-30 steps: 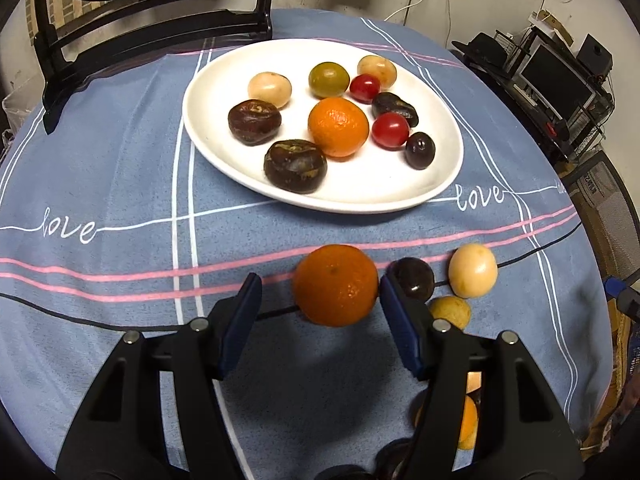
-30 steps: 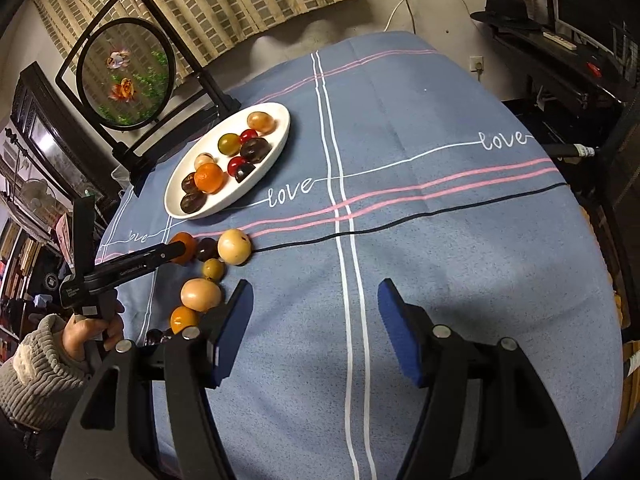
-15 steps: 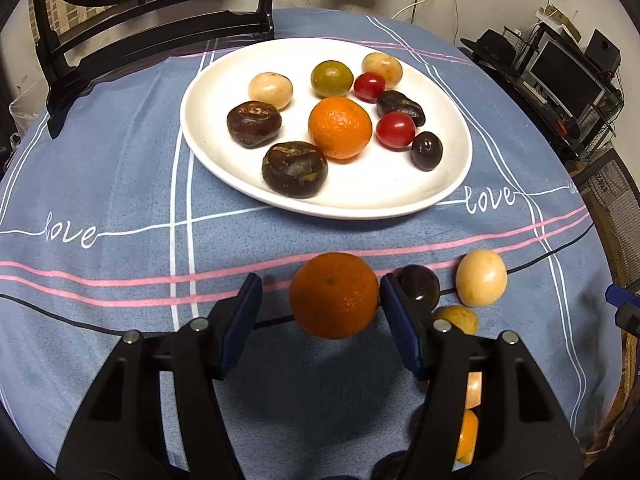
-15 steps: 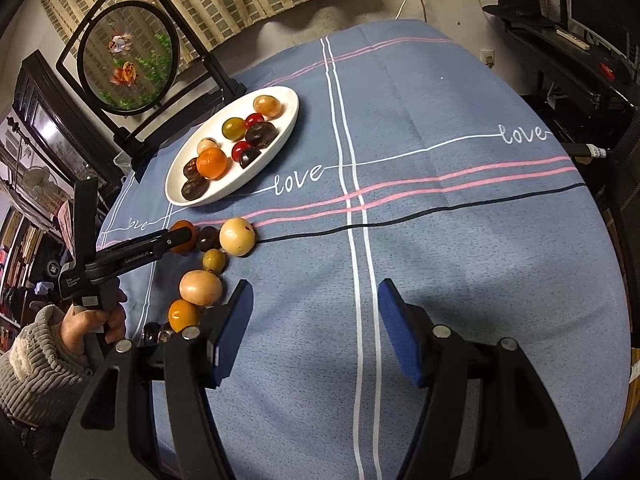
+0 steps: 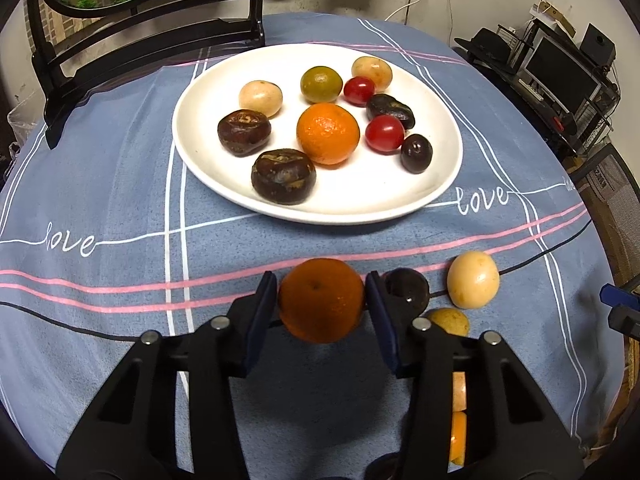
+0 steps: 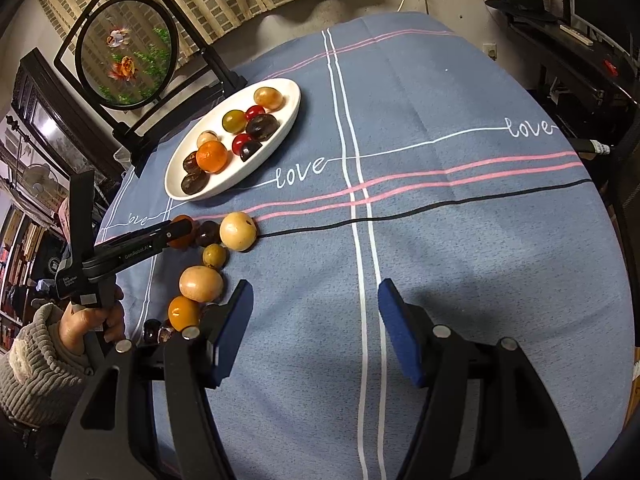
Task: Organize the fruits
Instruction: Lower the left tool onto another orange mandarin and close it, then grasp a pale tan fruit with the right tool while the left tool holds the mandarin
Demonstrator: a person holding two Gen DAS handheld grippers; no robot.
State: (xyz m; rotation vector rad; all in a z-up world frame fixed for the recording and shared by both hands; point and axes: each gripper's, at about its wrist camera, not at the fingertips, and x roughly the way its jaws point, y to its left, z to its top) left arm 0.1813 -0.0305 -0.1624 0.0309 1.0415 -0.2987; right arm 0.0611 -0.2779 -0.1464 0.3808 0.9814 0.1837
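The mandarin orange [image 5: 321, 300] sits on the blue tablecloth [image 5: 120, 184] at the head of a curved row of loose fruit, a short way in front of the white plate [image 5: 440, 184]. The left gripper [image 5: 321, 307] brackets it at its widest part: the jaws are closing and both blue pads already touch its sides, a hold across the middle that should keep a round fruit from squirting out. It is deep orange, finely pitted, with a small stem dimple facing up, and looks firm.

Just to its right lie a dark plum-like fruit [image 5: 407, 286], a pale yellow round fruit [image 5: 473, 279] and a smaller yellow-green one [image 5: 449, 321]; more of the row trails toward the person's hand [image 6: 90, 320].

The plate already holds a second orange [image 5: 328, 134], two cherry tomatoes [image 5: 385, 133], a green citrus [image 5: 321, 84], pale fruits and several dark wrinkled ones, so it is probably where everything is being gathered. Free room remains at its near right.

The right gripper [image 6: 316, 330] hovers over bare cloth, its jaws standing apart with nothing between them, likely waiting its turn.
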